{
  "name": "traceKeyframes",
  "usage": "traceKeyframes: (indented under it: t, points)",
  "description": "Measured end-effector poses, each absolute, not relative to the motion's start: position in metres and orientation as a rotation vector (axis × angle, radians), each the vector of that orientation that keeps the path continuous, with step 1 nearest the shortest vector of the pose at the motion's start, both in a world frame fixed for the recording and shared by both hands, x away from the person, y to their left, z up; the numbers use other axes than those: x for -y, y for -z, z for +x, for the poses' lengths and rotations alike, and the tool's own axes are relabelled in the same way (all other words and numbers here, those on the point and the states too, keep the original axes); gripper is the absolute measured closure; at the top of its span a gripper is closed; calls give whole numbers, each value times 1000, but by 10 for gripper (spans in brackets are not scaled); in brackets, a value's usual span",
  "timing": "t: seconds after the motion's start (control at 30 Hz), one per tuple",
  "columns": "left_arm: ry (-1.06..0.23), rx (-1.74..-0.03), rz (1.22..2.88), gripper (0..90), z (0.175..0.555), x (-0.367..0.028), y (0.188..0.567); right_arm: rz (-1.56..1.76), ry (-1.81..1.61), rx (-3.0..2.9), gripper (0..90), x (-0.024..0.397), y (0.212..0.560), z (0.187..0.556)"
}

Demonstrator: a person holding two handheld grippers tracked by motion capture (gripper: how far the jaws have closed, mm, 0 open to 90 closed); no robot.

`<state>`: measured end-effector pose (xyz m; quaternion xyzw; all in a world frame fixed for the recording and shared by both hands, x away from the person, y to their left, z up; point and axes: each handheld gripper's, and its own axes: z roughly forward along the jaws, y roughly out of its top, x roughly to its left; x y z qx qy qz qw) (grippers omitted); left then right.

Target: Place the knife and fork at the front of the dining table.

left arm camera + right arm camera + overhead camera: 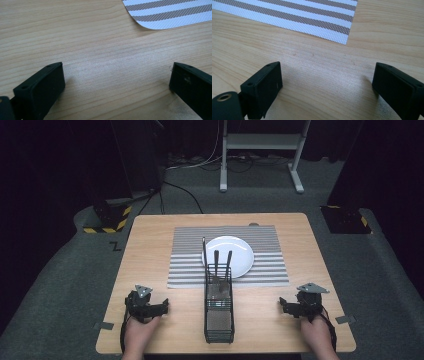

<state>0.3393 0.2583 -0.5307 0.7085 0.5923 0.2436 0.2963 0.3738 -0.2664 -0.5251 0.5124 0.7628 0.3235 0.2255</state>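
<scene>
Cutlery stands in a black wire basket at the middle of the near tabletop, its dark handles rising against the white plate that sits on the striped placemat just behind. Both tools rest at the near edge, well apart from the basket: the left hand-held gripper to its left, the right hand-held gripper to its right. Each has its jaws spread wide with nothing between them; the gripper views look down on bare wood and a corner of the mat.

By my reading this is the starting pose, with no piece yet picked. Judging by the layout, the work is laying the place setting. The next move calls for 1 gripper to swing inward to the basket, come down over a handle from above, close on it and lift straight up, so the wire sides don't snag.
</scene>
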Motion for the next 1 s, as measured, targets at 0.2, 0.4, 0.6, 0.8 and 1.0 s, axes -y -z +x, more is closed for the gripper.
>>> traceKeyframes:
  t: [0.2,0.4,0.6,0.8,1.0]
  points:
    - [-643,-1566,1890,2,340,-258,531,1411,-892,-2105,87,267,525,374]
    - [-643,-1563,1894,2,340,-258,531,1403,-892,-2110,86,267,525,375]
    - [-644,-1560,1894,2,339,-257,531,1404,-890,-2109,86,267,525,375]
    - [-655,-1538,1893,0,339,-257,529,1404,-892,-2109,86,267,525,375]
    - [-617,-1510,1847,1,332,-259,523,1404,-892,-2109,86,266,525,375]
